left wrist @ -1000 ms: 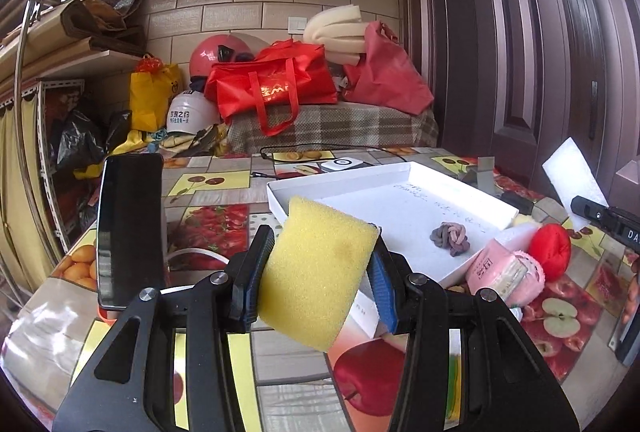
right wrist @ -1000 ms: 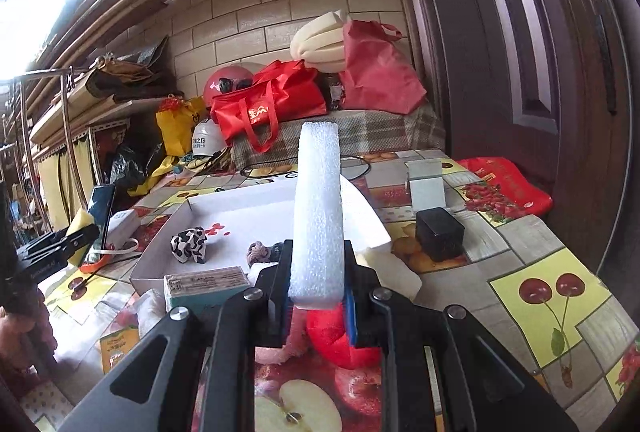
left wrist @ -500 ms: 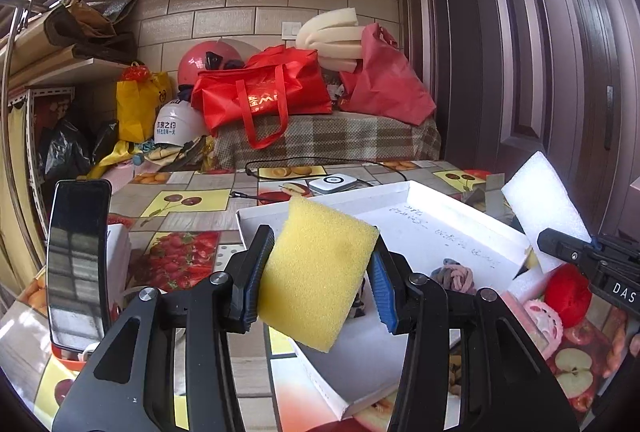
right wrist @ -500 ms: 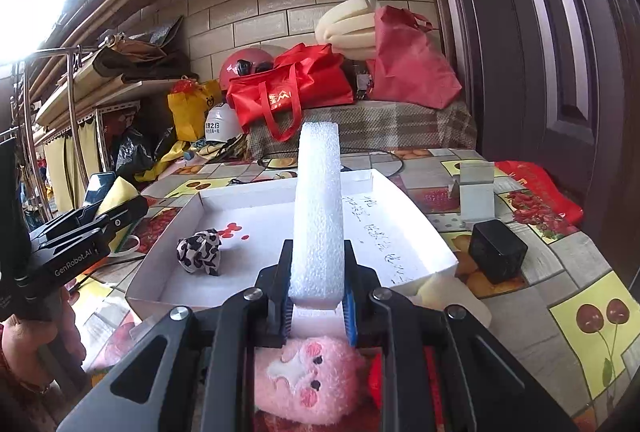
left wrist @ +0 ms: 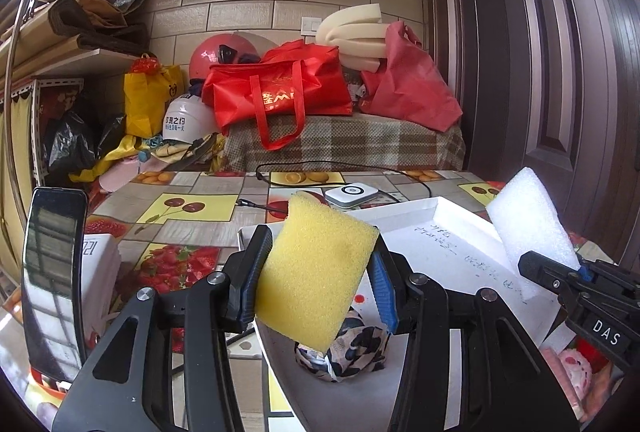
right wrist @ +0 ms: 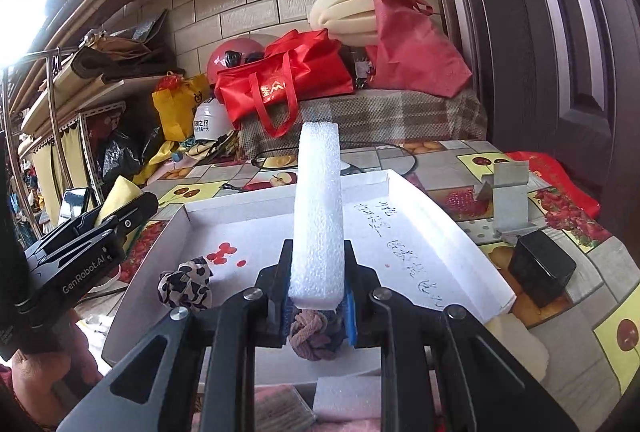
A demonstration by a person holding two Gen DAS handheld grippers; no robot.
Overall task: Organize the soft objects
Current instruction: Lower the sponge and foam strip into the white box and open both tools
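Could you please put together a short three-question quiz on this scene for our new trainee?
1. What is the left gripper clamped on?
2. True or false: the white foam block in the right gripper lies flat on the floor of the white tray.
3. Which lies inside the tray: (a) spotted cloth ball, (b) black box, (c) phone?

Key: 1. The yellow sponge. 2. False; it stands up from the jaws. 3. (a).
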